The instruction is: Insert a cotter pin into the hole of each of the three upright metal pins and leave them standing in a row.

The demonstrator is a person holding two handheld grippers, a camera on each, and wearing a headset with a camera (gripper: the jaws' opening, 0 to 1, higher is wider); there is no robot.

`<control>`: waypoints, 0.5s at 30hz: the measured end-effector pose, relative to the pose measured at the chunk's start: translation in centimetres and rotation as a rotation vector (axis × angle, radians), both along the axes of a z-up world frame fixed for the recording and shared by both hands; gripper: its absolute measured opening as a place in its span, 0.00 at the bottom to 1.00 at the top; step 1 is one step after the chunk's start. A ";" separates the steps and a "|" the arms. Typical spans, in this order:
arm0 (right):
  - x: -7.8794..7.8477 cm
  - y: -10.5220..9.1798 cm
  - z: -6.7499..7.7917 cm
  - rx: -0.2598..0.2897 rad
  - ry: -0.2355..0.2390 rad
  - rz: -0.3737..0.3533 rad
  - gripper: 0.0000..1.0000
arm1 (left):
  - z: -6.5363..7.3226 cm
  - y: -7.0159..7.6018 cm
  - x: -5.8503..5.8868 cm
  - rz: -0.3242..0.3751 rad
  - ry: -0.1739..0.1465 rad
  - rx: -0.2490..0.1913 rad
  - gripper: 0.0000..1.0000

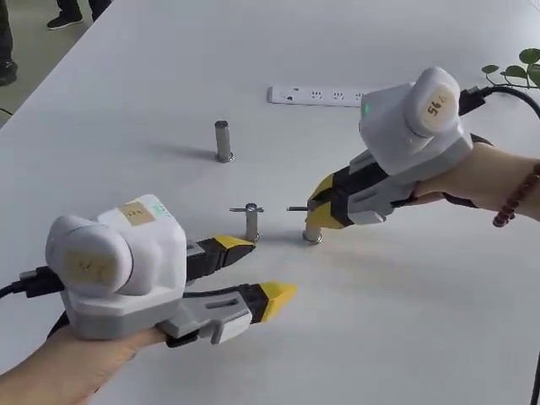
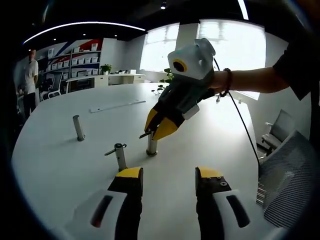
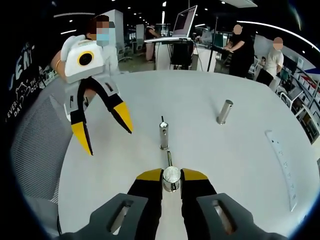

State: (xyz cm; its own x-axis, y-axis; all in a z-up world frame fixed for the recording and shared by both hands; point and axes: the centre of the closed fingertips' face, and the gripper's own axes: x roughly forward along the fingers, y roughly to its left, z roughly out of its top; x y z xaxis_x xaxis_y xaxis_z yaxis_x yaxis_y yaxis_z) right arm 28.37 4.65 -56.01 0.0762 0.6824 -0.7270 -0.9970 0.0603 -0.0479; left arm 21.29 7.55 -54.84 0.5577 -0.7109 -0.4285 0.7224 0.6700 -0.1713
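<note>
Nearest to me, at 7 o'clock in the head view, my left gripper [image 1: 257, 270] hovers over the white table [image 1: 405, 321] with its yellow-tipped jaws spread wide and nothing between them. Its body and the hand under it run off the bottom edge. Just past its tips, near the centre, stands the middle pin [image 1: 251, 223], upright, with a cotter pin [image 1: 246, 209] crosswise through its top. Right beside it at 3 o'clock is the clamped pin [image 1: 312, 235]. In the head view I can make out little more than its base, because my right gripper [image 1: 321, 205] comes in from 2 o'clock and covers the upper part. In the right gripper view those jaws sit closed against either side of the pin's round head. A second cotter pin [image 1: 297, 208] pokes out beyond the jaw tips toward the middle pin. Its near end is hidden between the jaws, so I cannot tell whether it is through the hole or whether the jaws pinch it too. Farther off at 11 o'clock, well apart from the other two, the far pin [image 1: 223, 141] stands upright. A white power strip [image 1: 316, 94] lies beyond at 12 o'clock, partly behind the right gripper, and a plant [image 1: 516, 71] is cut off at the right edge.
</note>
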 end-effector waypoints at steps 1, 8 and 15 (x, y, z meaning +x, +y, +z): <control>0.0 0.0 0.0 0.000 0.004 0.001 0.08 | 0.0 0.0 0.0 0.000 0.000 -0.001 0.41; 0.2 -0.1 -0.2 0.000 0.016 -0.001 0.08 | 0.1 0.2 -0.3 0.005 0.005 -0.012 0.42; 0.3 -0.2 -0.2 0.013 0.039 -0.003 0.09 | 0.4 0.6 -0.4 0.013 0.002 -0.017 0.42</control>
